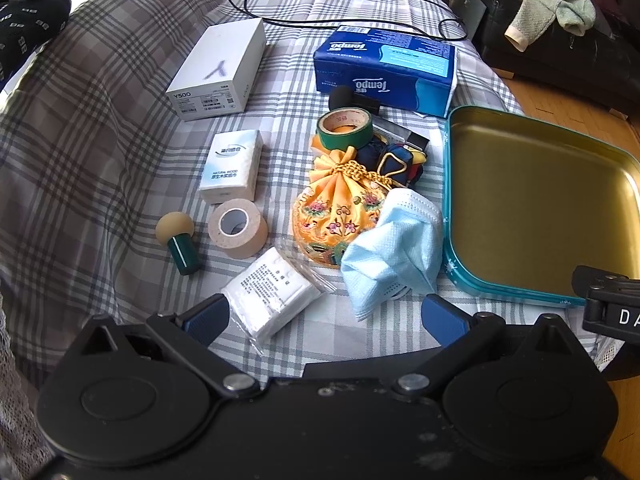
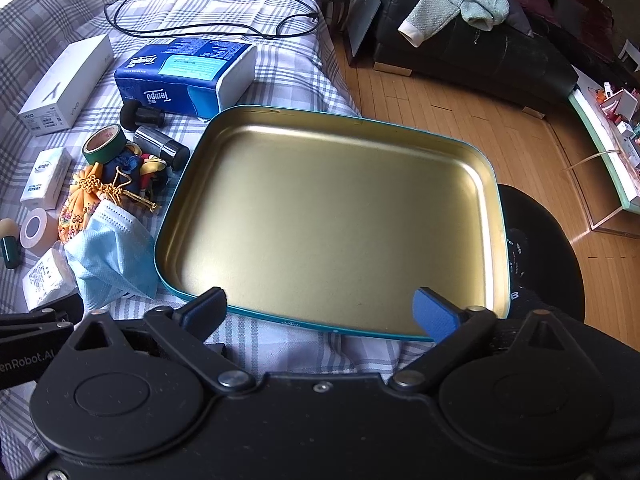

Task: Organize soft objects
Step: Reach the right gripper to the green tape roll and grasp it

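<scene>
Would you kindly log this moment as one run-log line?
left tool: open, over gauze packet | right tool: open, nothing held | tin tray: nothing inside | face mask: beside tray

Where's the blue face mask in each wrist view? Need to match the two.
Left wrist: the blue face mask lies right of centre, crumpled, just ahead of the open left gripper.
Right wrist: same mask at lower left, outside the open right gripper.
Shared landmark: the teal tin tray; the mask lies against its left rim in both views.

Glossy brass-toned metal tin (image 2: pixel 328 216), woven plaid cloth (image 1: pixel 100 120) (matt), embroidered satin pouch (image 1: pixel 332 216), crinkled nonwoven mask (image 1: pixel 396 244)
</scene>
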`<state>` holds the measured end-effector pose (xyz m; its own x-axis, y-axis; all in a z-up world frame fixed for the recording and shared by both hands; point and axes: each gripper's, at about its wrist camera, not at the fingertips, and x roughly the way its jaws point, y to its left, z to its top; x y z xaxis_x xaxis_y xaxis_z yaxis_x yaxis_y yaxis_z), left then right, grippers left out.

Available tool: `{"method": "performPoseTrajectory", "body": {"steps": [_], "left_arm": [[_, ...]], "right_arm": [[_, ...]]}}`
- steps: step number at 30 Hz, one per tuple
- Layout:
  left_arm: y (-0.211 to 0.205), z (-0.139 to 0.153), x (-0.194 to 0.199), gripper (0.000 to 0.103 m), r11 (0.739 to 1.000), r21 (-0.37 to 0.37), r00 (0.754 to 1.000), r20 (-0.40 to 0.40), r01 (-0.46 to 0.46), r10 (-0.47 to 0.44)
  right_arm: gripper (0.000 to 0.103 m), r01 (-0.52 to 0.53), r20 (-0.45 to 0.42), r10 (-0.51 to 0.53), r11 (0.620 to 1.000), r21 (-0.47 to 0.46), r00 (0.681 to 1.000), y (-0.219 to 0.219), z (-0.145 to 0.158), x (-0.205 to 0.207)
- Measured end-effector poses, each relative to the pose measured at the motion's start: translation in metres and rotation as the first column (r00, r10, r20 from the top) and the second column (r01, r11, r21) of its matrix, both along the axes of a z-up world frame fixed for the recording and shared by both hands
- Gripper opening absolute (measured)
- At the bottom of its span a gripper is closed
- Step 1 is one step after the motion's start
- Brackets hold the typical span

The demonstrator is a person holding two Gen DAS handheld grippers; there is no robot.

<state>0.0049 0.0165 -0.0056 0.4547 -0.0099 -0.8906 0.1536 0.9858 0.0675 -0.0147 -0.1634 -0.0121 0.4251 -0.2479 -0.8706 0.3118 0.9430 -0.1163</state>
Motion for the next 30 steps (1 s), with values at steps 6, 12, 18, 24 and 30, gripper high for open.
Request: {"method": "performPoseTrajectory", "body": {"steps": [6,12,18,24,30], "left_arm": [[0.015,0.005,0.002,0.103,0.999,-0.005,0.999,0.035,-0.034,0.034],[0.044,0.012,0.01,0.102,0.995,-0.033,0.993,0.06,-0.096,0.098],[0.083,0.009,0.021,0.102,0.981,-0.063,0.982,0.03,-0.185,0.188],[0.109,0.019,0.028,0.102,0.964,-0.1,0.968,0.028,-0.247,0.251],[0.131,0.028,0.039,0.102,0.945,-0.118,0.95,0.035,-0.305,0.311]], "right_arm": [[0.086,-0.019,0.007,0.019,1.0,0.007,1.0,0.004,0.002,-0.001],[0.086,-0.059,0.033,0.056,0.996,0.071,0.998,0.01,0.005,-0.001],[0.086,-0.117,0.067,0.107,0.98,0.16,0.992,0.02,0.013,0.001],[0.084,-0.165,0.068,0.156,0.974,0.157,0.985,0.034,0.019,0.006],[0.08,-0.183,0.024,0.181,0.966,0.185,0.983,0.037,0.019,0.018]]}}
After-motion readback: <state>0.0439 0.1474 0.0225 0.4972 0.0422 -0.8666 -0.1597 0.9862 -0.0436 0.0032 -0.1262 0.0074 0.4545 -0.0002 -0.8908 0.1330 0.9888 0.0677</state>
